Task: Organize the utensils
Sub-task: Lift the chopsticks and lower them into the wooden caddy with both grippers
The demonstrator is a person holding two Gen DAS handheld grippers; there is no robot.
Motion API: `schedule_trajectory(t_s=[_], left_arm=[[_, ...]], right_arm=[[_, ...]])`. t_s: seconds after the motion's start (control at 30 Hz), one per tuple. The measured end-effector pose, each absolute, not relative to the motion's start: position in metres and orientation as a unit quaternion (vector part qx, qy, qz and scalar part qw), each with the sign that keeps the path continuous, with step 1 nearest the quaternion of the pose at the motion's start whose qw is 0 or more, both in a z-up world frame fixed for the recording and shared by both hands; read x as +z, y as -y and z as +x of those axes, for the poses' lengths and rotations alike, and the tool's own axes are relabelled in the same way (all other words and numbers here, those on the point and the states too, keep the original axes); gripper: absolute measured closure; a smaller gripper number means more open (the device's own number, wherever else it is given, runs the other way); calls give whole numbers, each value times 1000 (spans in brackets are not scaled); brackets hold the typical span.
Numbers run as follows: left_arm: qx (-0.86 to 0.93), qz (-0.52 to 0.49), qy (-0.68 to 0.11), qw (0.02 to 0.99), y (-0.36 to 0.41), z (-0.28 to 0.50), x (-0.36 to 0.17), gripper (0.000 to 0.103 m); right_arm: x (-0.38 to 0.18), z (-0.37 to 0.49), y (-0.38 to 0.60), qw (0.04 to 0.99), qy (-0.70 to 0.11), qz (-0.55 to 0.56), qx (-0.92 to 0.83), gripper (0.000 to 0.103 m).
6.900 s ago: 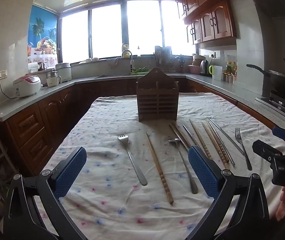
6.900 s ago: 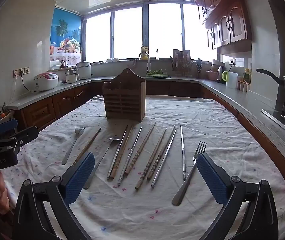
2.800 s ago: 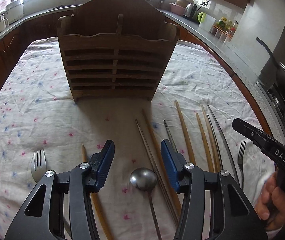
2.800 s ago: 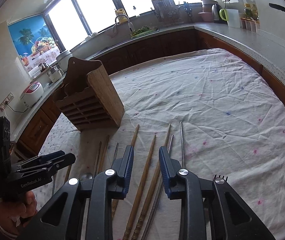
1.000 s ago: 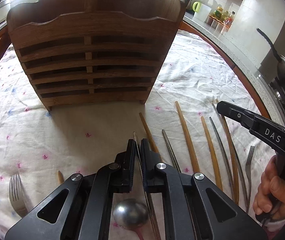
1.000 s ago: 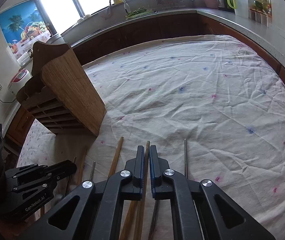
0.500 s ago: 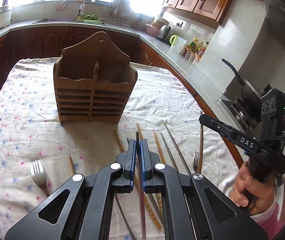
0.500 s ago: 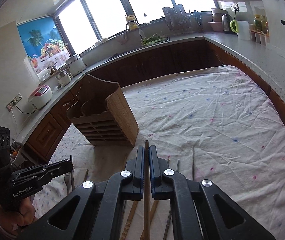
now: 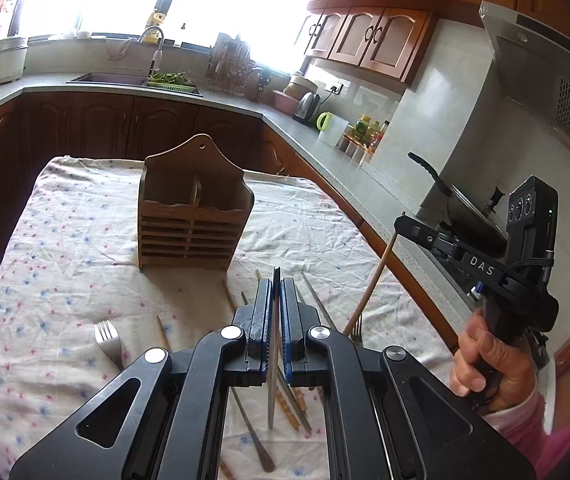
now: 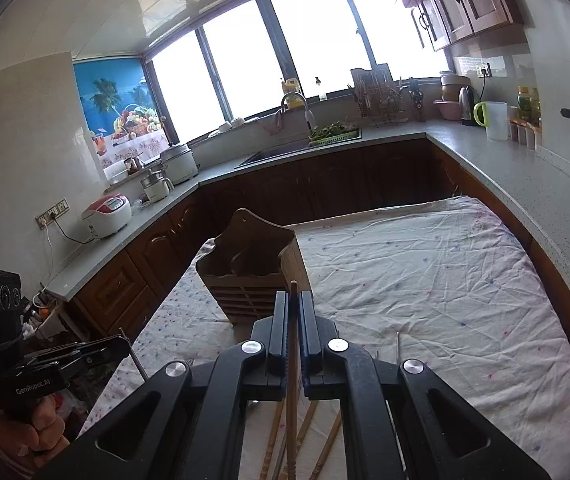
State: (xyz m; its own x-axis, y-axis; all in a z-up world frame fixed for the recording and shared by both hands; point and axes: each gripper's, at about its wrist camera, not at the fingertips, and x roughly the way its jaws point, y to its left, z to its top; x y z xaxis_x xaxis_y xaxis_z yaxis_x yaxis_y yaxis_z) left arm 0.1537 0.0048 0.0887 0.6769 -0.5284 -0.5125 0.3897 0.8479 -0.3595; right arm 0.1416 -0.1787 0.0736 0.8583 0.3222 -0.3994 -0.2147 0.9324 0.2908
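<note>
The wooden holder (image 9: 195, 220) stands on the table (image 9: 65, 248), with a fork (image 9: 107, 340) and chopsticks (image 9: 309, 304) before it.

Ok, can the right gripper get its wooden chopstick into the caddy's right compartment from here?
Probably yes. The right gripper is shut on the wooden chopstick, lifted off the cloth, and the wooden caddy stands just ahead with both compartments open-topped and seemingly empty. Nothing lies between.

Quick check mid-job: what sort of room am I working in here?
A home kitchen, most likely: a sink with a curved faucet under the windows, a white-and-red rice cooker on the grey countertop, and brown wooden wall cabinets.
</note>
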Motion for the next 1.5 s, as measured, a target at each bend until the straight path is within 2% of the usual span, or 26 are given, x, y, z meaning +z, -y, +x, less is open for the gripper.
schedule_trajectory(t_s=[0.77, 1.2, 1.5], left_arm=[[-226, -119, -238, 937, -35, 158, 132, 100], [-185, -117, -154, 964, -66, 208, 189, 100], [-151, -115, -126, 974, -74, 264, 207, 100]], right_arm=[[105, 152, 171, 964, -185, 120, 150, 99], [147, 203, 155, 970, -138, 124, 158, 99], [165, 256, 150, 971, -114, 142, 154, 99]])
